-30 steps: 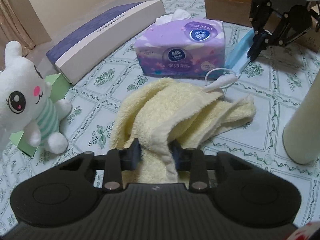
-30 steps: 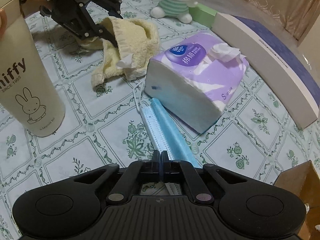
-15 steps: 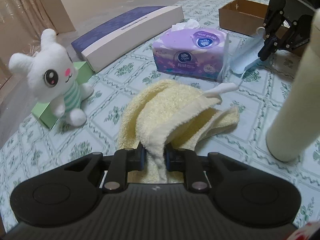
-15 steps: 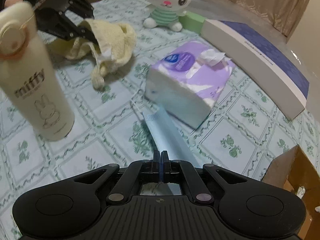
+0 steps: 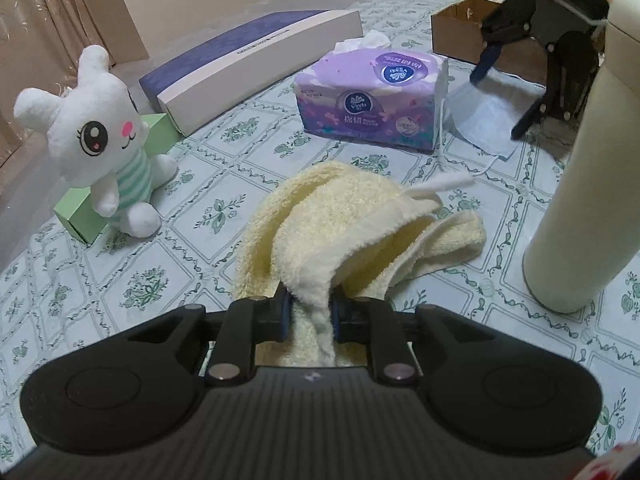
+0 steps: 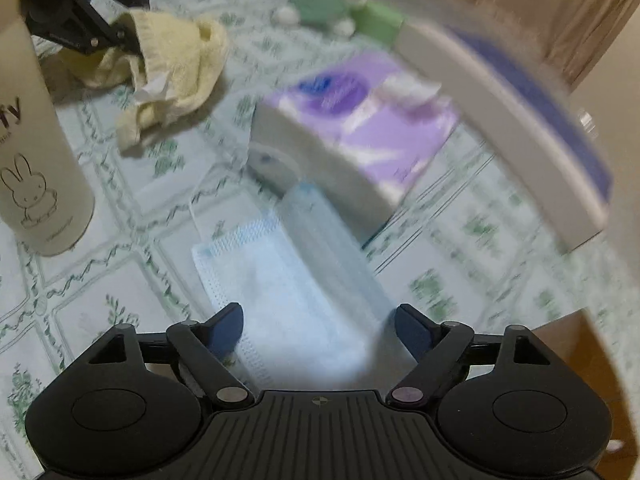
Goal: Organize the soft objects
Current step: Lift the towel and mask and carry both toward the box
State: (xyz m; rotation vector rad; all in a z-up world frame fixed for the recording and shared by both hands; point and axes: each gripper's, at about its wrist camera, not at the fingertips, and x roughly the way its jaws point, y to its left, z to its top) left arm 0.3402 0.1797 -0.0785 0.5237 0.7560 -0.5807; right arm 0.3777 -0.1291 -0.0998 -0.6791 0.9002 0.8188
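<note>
The yellow towel is pinched by a bunched fold in the left gripper, jaws nearly shut on it, the rest trailing over the patterned desk, probably to be carried as one bundle. Over there the right gripper is opening, jaws wide; the blue face mask lies loose between them, touched by neither pad, flat beside the tissue pack. The cardboard box sits just behind, likely where the soft things go. The plush rabbit leans on a green box, untouched. The cream bottle stands close to the towel.
</note>
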